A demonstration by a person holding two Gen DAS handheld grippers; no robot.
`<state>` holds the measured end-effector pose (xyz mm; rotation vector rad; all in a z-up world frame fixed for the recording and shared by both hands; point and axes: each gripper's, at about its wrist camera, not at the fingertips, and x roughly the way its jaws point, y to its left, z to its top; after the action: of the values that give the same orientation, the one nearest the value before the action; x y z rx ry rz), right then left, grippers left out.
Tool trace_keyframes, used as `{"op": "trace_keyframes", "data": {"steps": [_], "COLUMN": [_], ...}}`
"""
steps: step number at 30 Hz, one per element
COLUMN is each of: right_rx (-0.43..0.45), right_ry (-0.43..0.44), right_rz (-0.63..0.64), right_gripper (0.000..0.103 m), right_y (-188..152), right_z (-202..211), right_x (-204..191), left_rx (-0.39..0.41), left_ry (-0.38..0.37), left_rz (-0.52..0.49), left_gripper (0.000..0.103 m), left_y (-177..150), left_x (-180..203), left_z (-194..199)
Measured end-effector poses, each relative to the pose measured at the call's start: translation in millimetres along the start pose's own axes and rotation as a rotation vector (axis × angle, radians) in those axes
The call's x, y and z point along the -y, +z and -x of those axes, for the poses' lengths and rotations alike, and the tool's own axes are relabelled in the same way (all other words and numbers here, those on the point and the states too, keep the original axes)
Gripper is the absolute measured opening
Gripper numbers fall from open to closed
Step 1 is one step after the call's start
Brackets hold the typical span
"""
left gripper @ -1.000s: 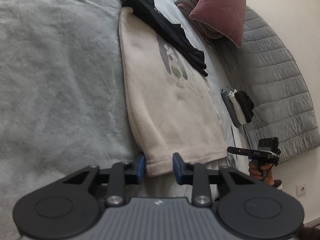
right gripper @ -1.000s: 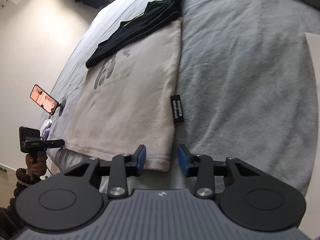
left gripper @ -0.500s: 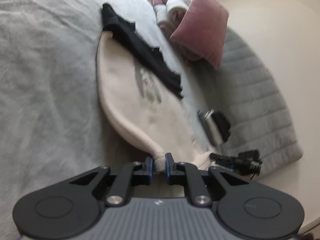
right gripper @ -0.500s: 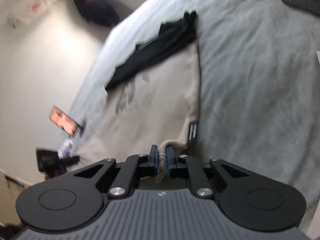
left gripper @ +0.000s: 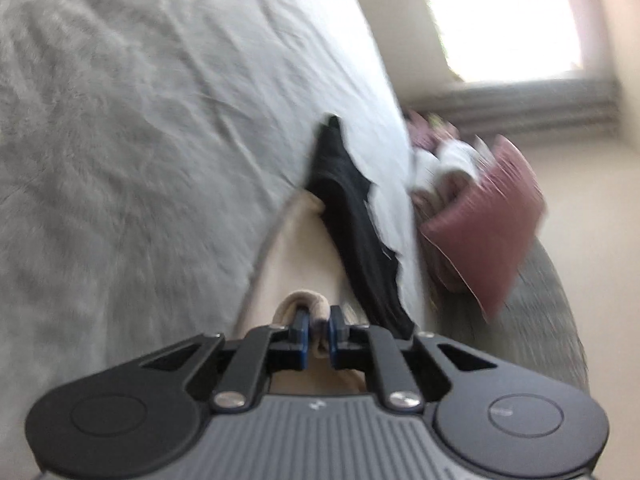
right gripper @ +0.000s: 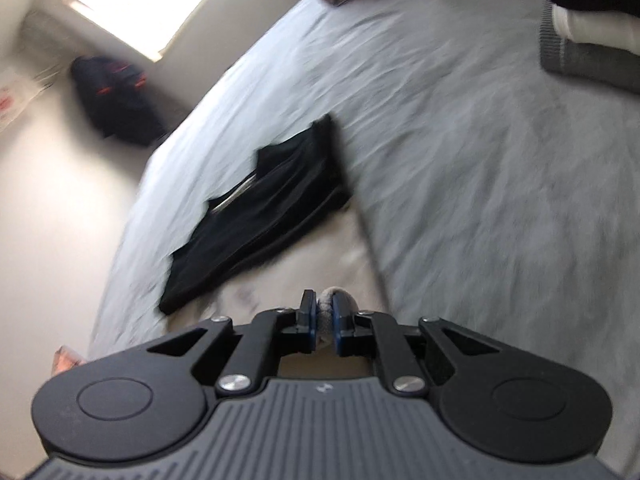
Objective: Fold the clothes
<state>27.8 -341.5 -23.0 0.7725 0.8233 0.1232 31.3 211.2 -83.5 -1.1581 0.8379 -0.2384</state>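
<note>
A cream sweatshirt point(left gripper: 298, 256) lies on the grey bed cover point(left gripper: 120, 160), and a black garment point(left gripper: 352, 220) rests across its far end. My left gripper point(left gripper: 316, 334) is shut on a bunched corner of the cream hem, lifted off the bed. In the right wrist view the cream sweatshirt point(right gripper: 320, 264) runs away from me toward the black garment point(right gripper: 272, 208). My right gripper point(right gripper: 323, 322) is shut on the other hem corner, a fold of cream cloth pinched between its blue pads. Both views are blurred by motion.
A pink cushion point(left gripper: 488, 220) and rolled pale clothes point(left gripper: 448, 156) lie against the grey quilted headboard point(left gripper: 540, 320). A stack of folded grey, white and black clothes point(right gripper: 592, 32) sits at the far right. A dark bag point(right gripper: 116, 104) leans by the wall under a bright window point(right gripper: 160, 4).
Both grippers went from open around the cream hem to shut on it. They have lifted the hem and carried it toward the black garment, and both views have tilted.
</note>
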Motion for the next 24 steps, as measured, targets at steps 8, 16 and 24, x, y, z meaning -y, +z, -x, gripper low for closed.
{"op": "trace_keyframes", "data": {"steps": [8, 16, 24], "right_rx": [0.140, 0.159, 0.112], "right_ry": [-0.044, -0.079, -0.110], "right_rz": [-0.028, 0.129, 0.339], "right_gripper": [0.018, 0.040, 0.042], "right_y": [9, 16, 8], "right_z": [-12, -10, -26], "right_x": [15, 3, -13], "left_rx": [0.063, 0.156, 0.082], "left_ry": [0.050, 0.110, 0.205], "left_rz": [-0.034, -0.194, -0.590], "left_gripper": [0.021, 0.043, 0.047], "left_y": [6, 24, -3], "left_x": [17, 33, 69], "left_z": [-14, -5, -22]}}
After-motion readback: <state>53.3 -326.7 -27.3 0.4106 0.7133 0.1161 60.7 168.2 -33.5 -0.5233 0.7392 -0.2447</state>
